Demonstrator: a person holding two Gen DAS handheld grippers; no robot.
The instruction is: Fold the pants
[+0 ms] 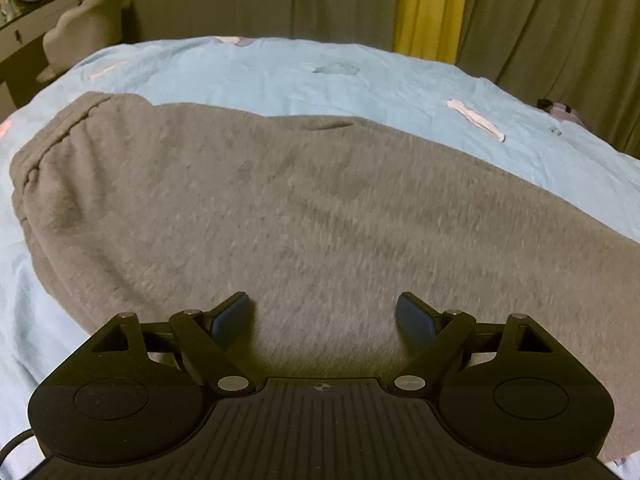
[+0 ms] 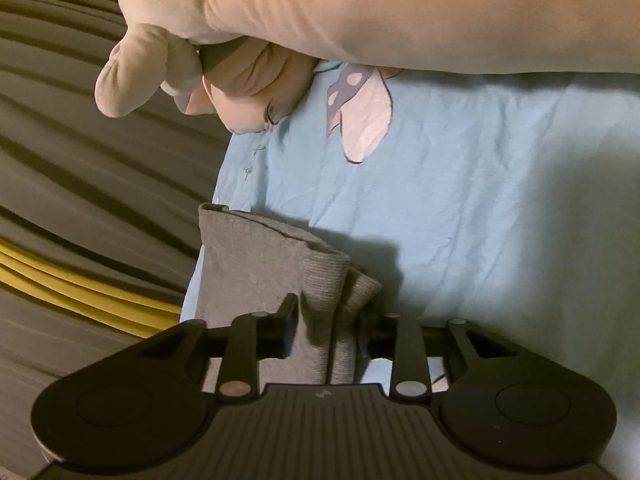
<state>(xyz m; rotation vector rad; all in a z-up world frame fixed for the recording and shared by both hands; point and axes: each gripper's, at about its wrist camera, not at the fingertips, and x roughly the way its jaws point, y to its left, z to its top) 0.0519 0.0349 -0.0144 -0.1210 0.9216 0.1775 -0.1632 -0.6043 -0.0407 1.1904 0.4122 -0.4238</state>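
Note:
Grey sweatpants (image 1: 280, 208) lie flat across a light blue bed sheet (image 1: 360, 76), waistband at the far left. My left gripper (image 1: 325, 306) is open and empty, hovering low over the near part of the pants. In the right wrist view, my right gripper (image 2: 326, 312) is shut on the ribbed cuff end of the pants (image 2: 320, 276), which bunches up between the fingers near the bed's edge.
A pink plush toy (image 2: 280, 20) lies on the blue sheet (image 2: 500, 200) beyond the cuff. Grey and yellow curtains (image 1: 432, 4) hang behind the bed. A dresser and a chair (image 1: 88, 28) stand at the far left.

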